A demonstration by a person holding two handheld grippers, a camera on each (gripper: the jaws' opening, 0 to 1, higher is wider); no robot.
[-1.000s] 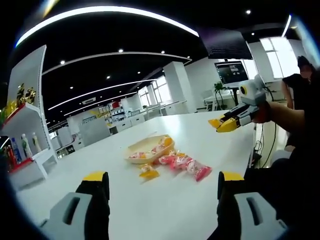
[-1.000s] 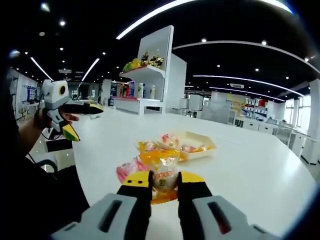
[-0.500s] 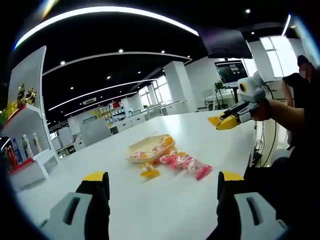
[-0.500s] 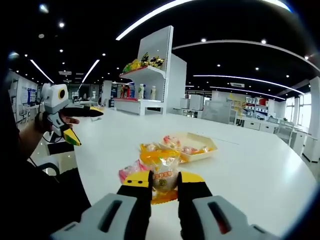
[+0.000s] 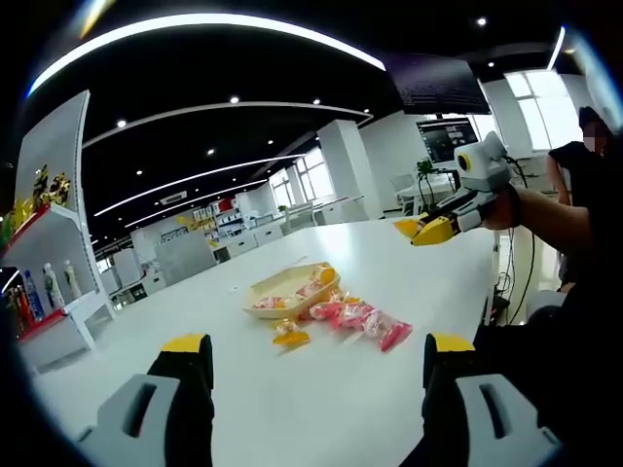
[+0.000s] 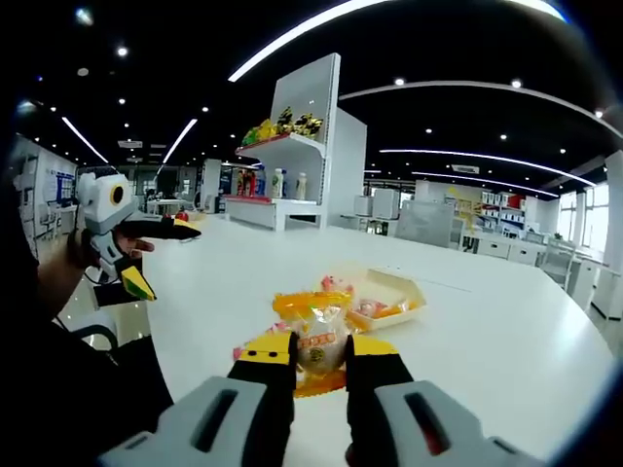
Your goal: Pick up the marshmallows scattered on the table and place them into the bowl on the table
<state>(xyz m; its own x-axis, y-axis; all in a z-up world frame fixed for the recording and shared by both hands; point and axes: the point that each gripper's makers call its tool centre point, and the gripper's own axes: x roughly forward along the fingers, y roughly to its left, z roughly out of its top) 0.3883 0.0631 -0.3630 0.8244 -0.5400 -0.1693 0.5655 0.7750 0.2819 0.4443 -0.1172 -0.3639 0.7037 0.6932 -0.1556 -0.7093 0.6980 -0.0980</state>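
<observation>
You are in a big open hall with a black ceiling (image 5: 243,58) crossed by curved light strips, white columns and a white shelf (image 6: 311,126) carrying bottles and bright goods. A screen (image 5: 450,136) hangs on the far wall in the left gripper view. Your table (image 5: 321,389) is wide, white and glossy, running away to the room's desks.

On it sits the bowl (image 5: 287,287), a shallow pale tray already holding a few packets. Just beside it lie pink marshmallows (image 5: 362,321) in a loose row, and one small orange packet (image 5: 290,338) apart from them, nearer you.

Your left gripper (image 5: 311,365) hangs above the table with jaws spread wide, holding nothing. Your right gripper (image 6: 319,358) is clenched on an orange marshmallow bag (image 6: 313,336), lifted above the table, short of the bowl.
</observation>
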